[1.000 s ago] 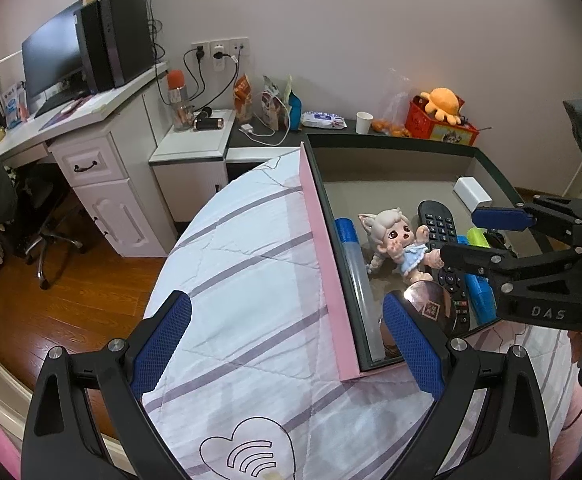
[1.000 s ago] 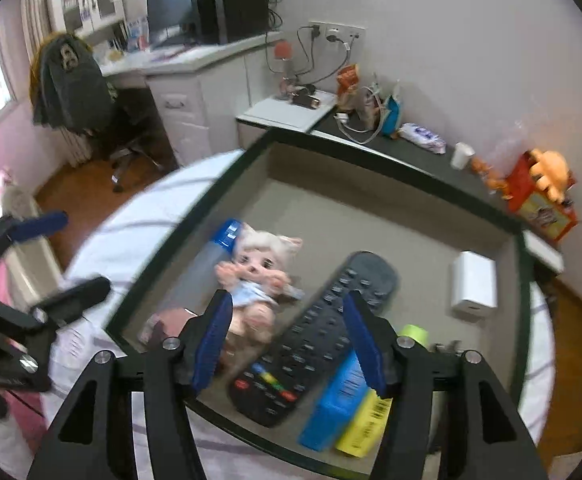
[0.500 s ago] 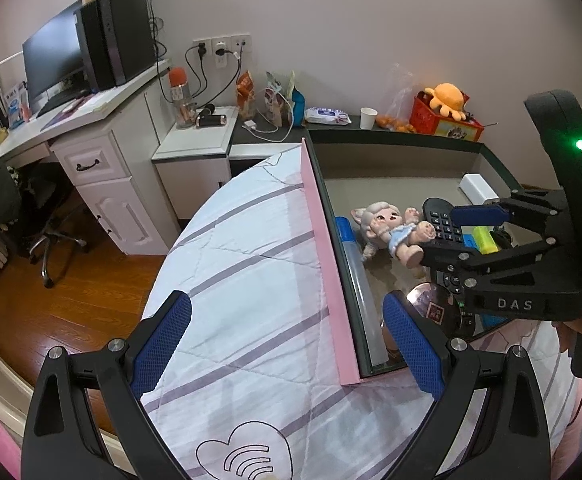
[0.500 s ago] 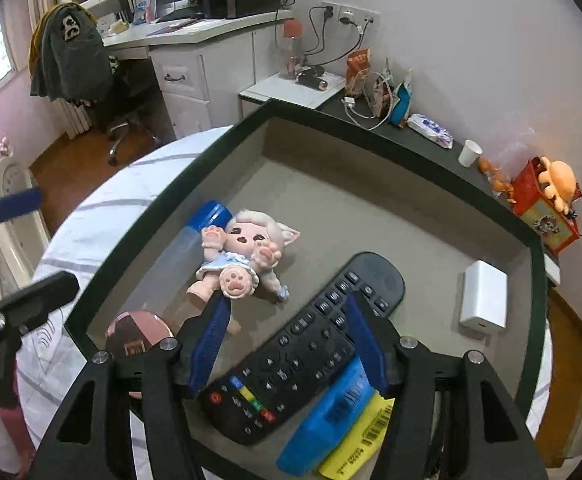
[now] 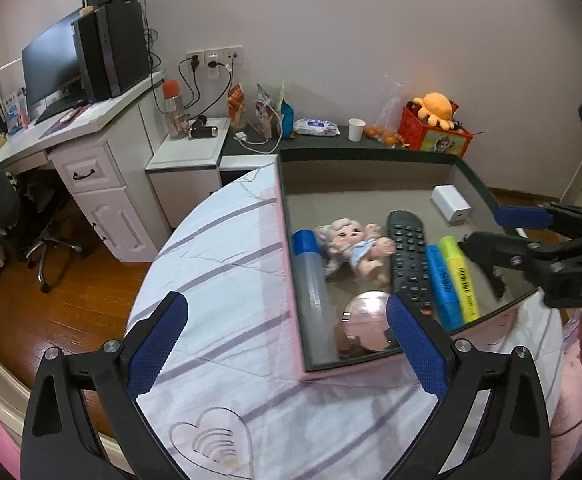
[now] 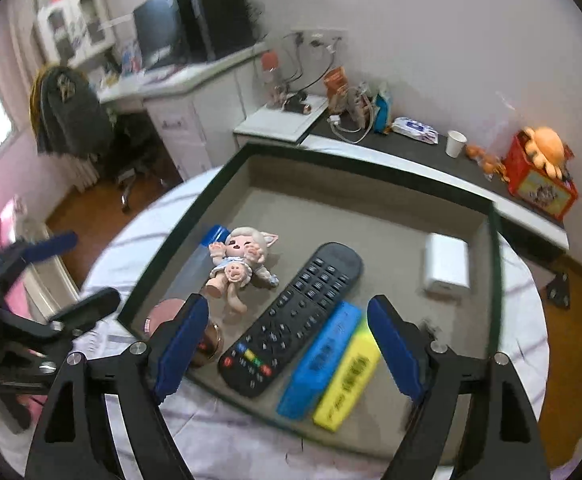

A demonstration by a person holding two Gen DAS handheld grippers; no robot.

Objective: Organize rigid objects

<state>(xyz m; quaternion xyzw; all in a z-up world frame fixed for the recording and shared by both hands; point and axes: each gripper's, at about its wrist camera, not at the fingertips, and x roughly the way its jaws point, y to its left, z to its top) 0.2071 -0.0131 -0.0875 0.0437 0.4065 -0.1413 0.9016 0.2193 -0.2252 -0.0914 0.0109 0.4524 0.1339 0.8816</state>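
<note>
A shallow box (image 5: 289,248) (image 6: 163,240) with pink outer walls lies on the bed. In it lie a small doll (image 5: 351,246) (image 6: 239,264), a black remote (image 5: 409,262) (image 6: 295,316), a blue bar (image 5: 443,286) (image 6: 323,360), a yellow bar (image 5: 461,276) (image 6: 349,384), a clear tube with a blue cap (image 5: 311,284) (image 6: 211,240), a round pink compact (image 5: 367,320) (image 6: 167,314) and a white charger (image 5: 451,204) (image 6: 447,268). My left gripper (image 5: 287,342) is open and empty over the box's near left corner. My right gripper (image 6: 287,344) (image 5: 487,232) is open and empty above the box's near edge.
The bed has a white quilt with purple stripes (image 5: 219,264). Behind the box a dark shelf (image 5: 323,142) holds a paper cup, wipes, cables and a red box with an orange plush (image 5: 435,124). A white desk with monitor (image 5: 51,68) and a chair stand at the left.
My right gripper has let go of the doll, opened wide and drawn back from the box. The doll now lies on the box floor beside the remote. My left gripper has hardly moved.
</note>
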